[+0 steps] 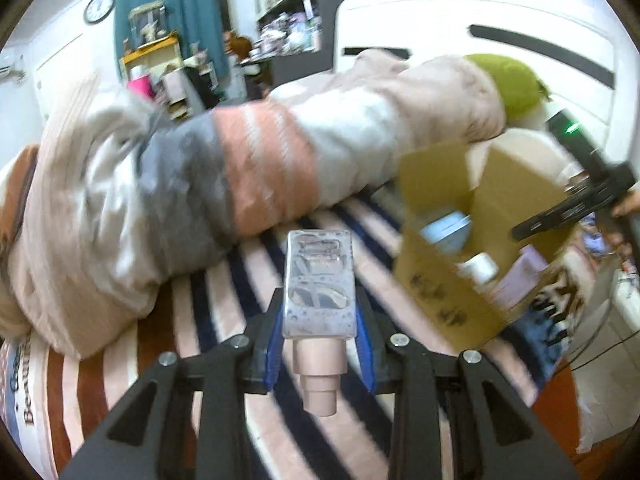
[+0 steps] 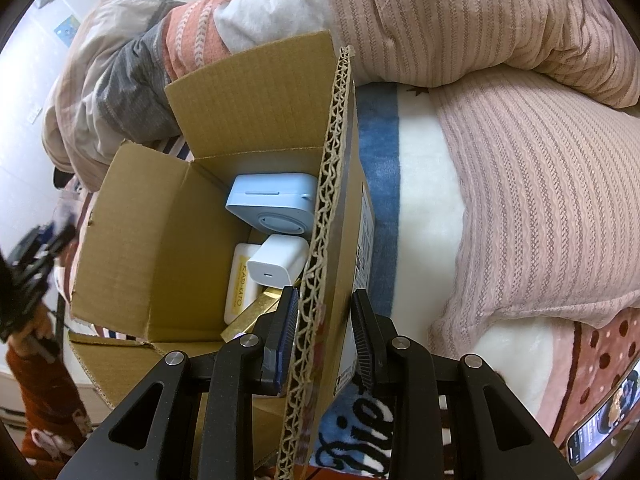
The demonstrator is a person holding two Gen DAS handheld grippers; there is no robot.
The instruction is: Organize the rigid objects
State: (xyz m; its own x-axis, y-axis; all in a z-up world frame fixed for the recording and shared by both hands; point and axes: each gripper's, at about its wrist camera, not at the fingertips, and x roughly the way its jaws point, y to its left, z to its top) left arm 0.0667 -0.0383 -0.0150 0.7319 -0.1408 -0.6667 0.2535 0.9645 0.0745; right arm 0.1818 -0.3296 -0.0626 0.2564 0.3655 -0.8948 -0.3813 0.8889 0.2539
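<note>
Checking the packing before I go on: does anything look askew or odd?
The cardboard box looks tipped rather than sitting flat, with the right claw astride one flap. The left claw holds a clear bottle, cap toward the camera.

Ahead of the left claw (image 1: 319, 344) the striped bed (image 1: 256, 264) lies open, walled beyond by a heaped quilt (image 1: 224, 168). The cardboard box (image 1: 472, 248) stands ahead-right, its mouth partly barred by the right claw (image 1: 576, 204) on its flap.
</note>
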